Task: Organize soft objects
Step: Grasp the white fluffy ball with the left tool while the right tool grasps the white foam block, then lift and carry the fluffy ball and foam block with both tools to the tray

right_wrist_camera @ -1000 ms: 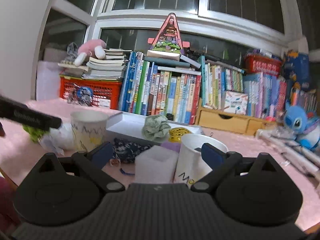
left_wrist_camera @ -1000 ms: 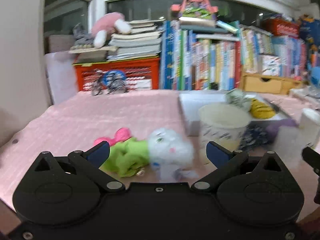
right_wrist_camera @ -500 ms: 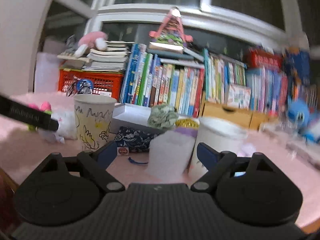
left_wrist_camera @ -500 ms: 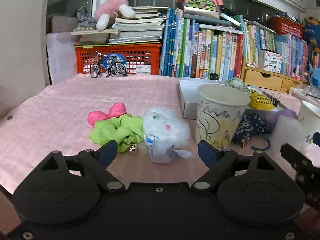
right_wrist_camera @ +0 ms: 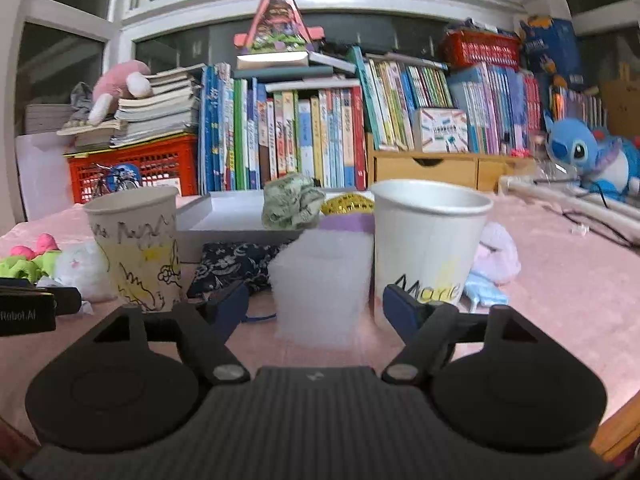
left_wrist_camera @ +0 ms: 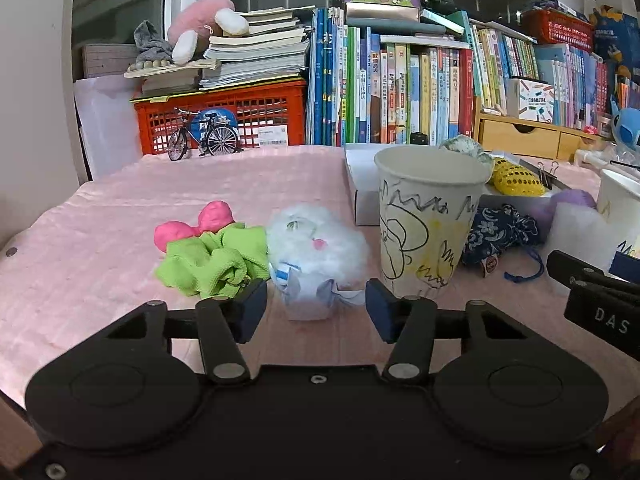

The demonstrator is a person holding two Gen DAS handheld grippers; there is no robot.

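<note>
Soft items are seen scattered over a pink cloth-covered table [left_wrist_camera: 100, 216]. A fluffy white plush toy with a blue-and-white paper tag [left_wrist_camera: 316, 252] lies directly ahead of the left gripper [left_wrist_camera: 316, 306], centred on the gap between the spread, empty jaws; its tag end reaches almost level with the blue fingertip pads [left_wrist_camera: 250, 308], though contact is not shown. A lime-green fabric scrunchie [left_wrist_camera: 216, 260] is noted touching the plush on its left, with a pink bow-shaped soft piece [left_wrist_camera: 192, 226] just behind it. A doodled white paper cup [left_wrist_camera: 426, 220] stands upright just right of the plush.

Ahead of the right gripper [right_wrist_camera: 316, 308], jaws likewise parted and holding nothing, a translucent white foam-like block [right_wrist_camera: 324, 276] is seen sitting between the finger lines, just beyond the tips. A plain white paper cup with black lettering [right_wrist_camera: 428, 240] stands touching its right side; a dark blue floral fabric pouch [right_wrist_camera: 232, 266] lies to its left. A grey-green scrunchie [right_wrist_camera: 292, 200] rests on a shallow white box [right_wrist_camera: 224, 216] behind. A pale lilac plush [right_wrist_camera: 498, 252] lies right of the lettered cup.
</note>
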